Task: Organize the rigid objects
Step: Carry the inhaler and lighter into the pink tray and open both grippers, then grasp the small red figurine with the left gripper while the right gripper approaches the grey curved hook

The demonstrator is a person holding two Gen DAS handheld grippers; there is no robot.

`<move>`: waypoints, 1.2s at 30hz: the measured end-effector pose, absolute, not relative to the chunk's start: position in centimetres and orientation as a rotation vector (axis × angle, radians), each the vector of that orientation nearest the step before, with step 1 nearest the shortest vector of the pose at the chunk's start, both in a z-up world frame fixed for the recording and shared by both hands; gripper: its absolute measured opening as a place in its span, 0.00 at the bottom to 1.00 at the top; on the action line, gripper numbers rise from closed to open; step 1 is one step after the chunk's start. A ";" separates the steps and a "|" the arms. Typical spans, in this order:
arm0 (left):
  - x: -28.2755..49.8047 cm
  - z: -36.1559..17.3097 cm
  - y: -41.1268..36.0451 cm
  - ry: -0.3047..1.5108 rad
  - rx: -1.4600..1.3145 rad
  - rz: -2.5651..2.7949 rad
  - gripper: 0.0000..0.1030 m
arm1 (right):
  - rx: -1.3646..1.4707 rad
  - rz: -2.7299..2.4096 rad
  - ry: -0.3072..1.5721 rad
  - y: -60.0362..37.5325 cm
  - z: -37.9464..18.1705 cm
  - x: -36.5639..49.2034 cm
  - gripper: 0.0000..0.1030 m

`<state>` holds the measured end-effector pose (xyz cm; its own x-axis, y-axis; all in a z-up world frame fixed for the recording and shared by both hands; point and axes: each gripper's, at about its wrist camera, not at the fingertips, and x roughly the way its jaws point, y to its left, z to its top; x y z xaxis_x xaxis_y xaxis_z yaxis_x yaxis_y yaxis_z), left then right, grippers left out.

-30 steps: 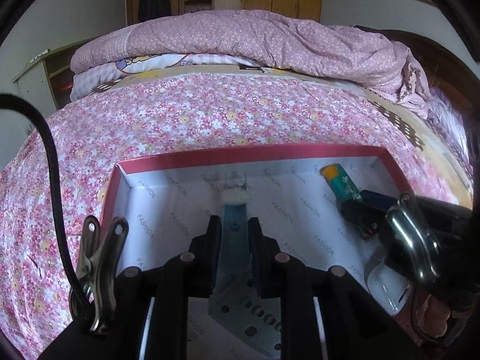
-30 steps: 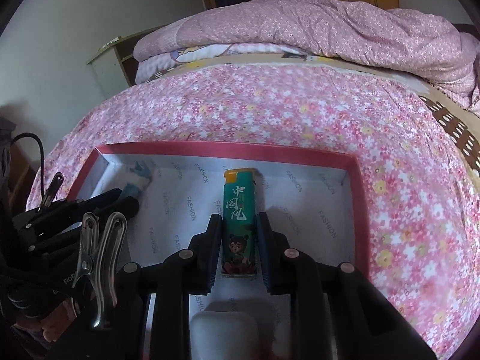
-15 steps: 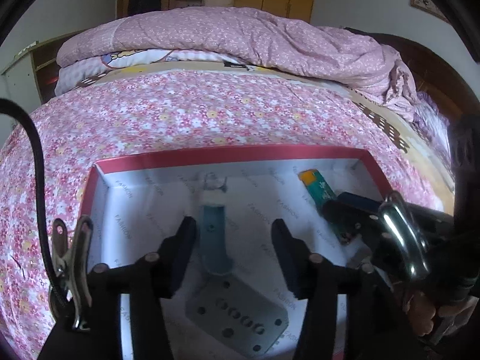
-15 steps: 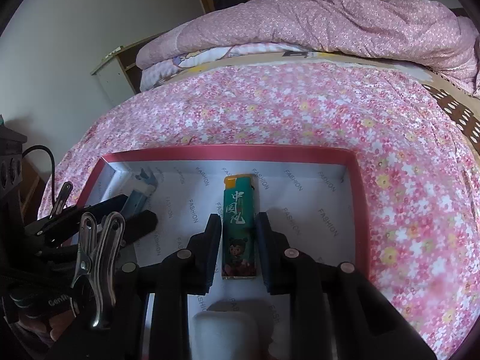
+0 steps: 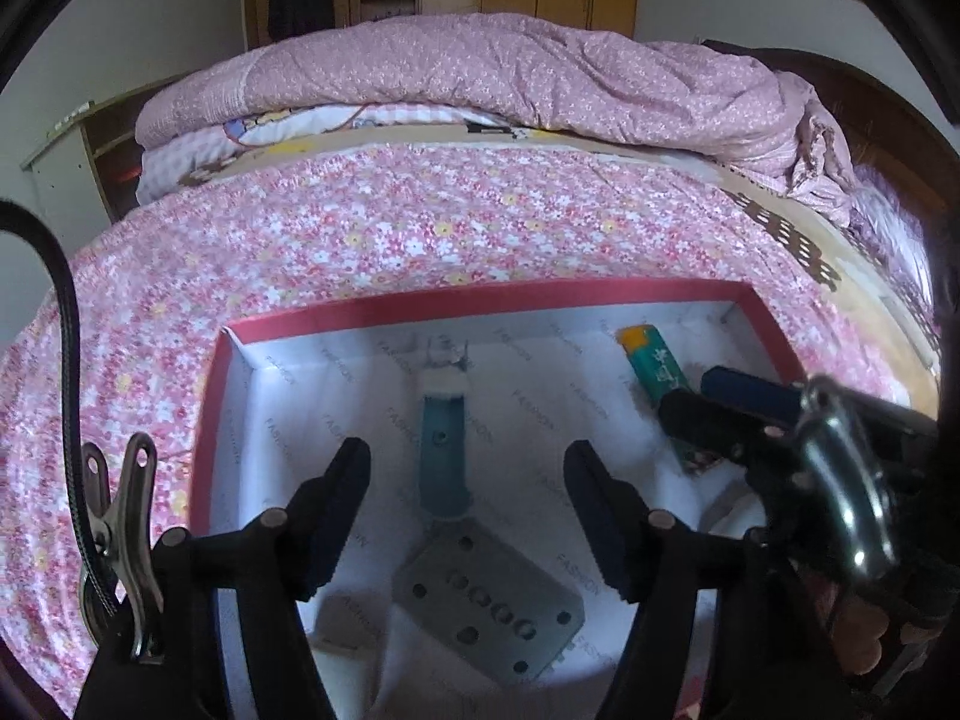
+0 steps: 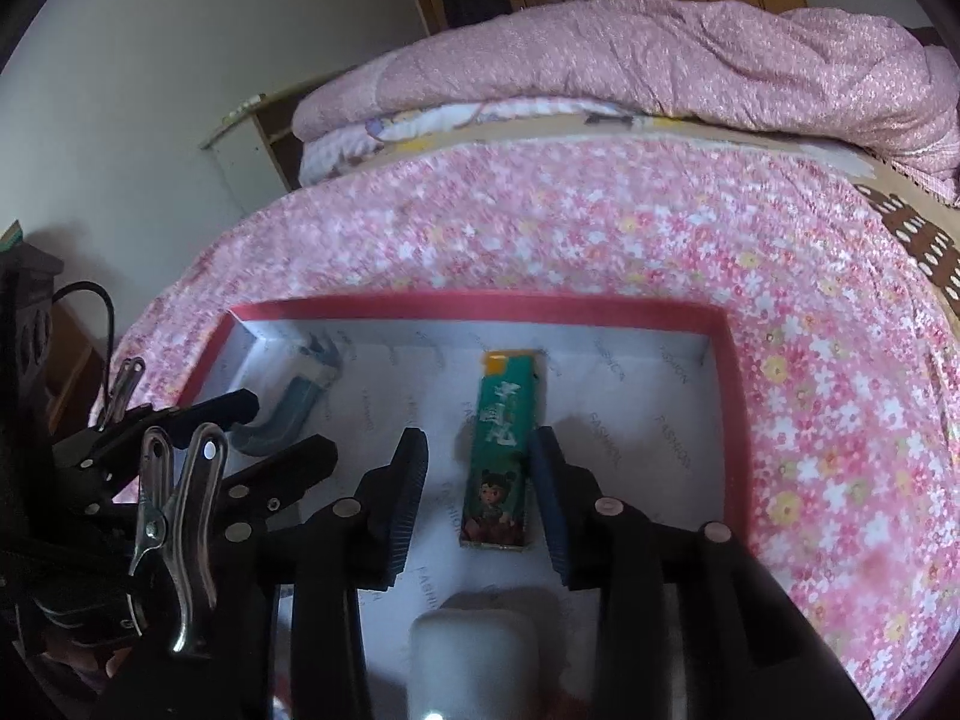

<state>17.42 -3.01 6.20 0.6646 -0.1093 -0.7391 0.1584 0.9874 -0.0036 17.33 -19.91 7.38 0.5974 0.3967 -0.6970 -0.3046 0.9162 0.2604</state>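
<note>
A red-rimmed box (image 5: 480,300) lined with white paper sits on the flowered bedspread. On its floor lies a teal-handled tool (image 5: 443,456) with a white tip, its near end resting on a grey metal plate (image 5: 489,606) with holes. My left gripper (image 5: 468,480) straddles the tool, jaws opening, both pads well clear of it. In the right wrist view a green lighter (image 6: 501,450) with an orange top lies flat in the box (image 6: 480,303). My right gripper (image 6: 477,480) has its jaws opening around the lighter, with the pads off its sides.
A white rounded object (image 6: 474,642) lies in the box just below the right gripper. The left gripper (image 6: 264,438) and teal tool (image 6: 294,408) fill the box's left side. The lighter (image 5: 654,369) and right gripper (image 5: 750,420) fill its right side. A folded pink quilt (image 5: 510,78) is piled at the far end.
The left jaws have let go of the teal tool and spread wide. The right jaws have parted from the lighter, which now lies loose on the box floor.
</note>
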 end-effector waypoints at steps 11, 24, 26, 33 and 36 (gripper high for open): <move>13.8 8.4 -3.2 0.798 0.092 -0.154 0.69 | 0.123 0.386 0.748 -20.8 10.7 13.4 0.55; 7.1 9.1 -1.1 0.794 0.049 -0.149 0.69 | 0.146 0.392 0.782 -22.4 10.6 5.2 0.55; 6.1 8.9 -0.8 0.793 0.042 -0.152 0.69 | 0.137 0.408 0.795 -22.5 10.1 3.7 0.55; 3.1 8.0 -0.4 0.804 0.035 -0.161 0.69 | 0.150 0.441 0.851 -22.8 8.2 -0.2 0.55; 2.0 7.4 0.0 0.817 0.023 -0.168 0.69 | 0.153 0.457 0.878 -22.8 7.5 -1.9 0.55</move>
